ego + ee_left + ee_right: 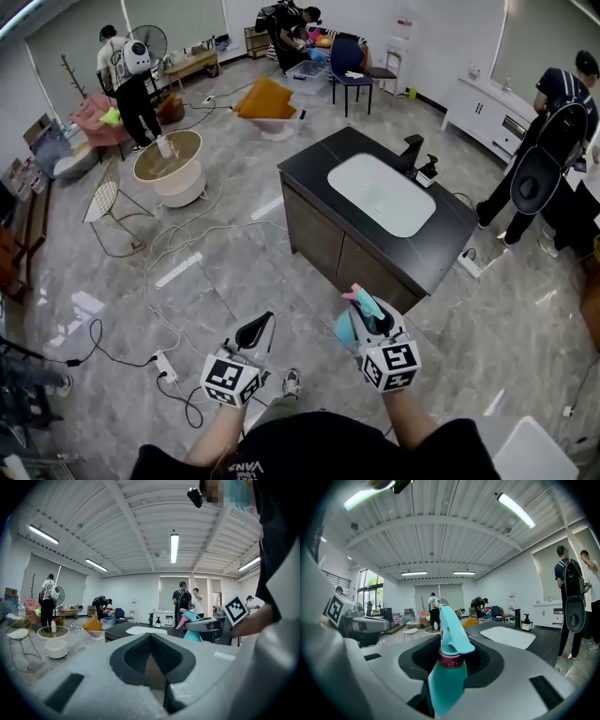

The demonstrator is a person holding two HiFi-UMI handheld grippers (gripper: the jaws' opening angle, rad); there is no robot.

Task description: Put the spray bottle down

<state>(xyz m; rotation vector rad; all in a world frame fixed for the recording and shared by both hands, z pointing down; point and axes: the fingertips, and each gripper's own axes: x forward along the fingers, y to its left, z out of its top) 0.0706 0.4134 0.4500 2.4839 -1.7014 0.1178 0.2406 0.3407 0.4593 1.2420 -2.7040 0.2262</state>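
I hold the teal spray bottle, with its pink trigger and collar, in my right gripper at waist height, in front of the black sink counter. In the right gripper view the bottle stands upright between the dark pads, nozzle pointing forward, with the right gripper shut on its neck and body. My left gripper hovers level beside it on the left, jaws together and empty. In its own view the left gripper holds nothing, and the bottle shows to the right.
The counter carries a white basin, a black faucet and a soap dispenser. Cables and a power strip lie on the tiled floor. A round table and wire chair stand left. Several people work around the room.
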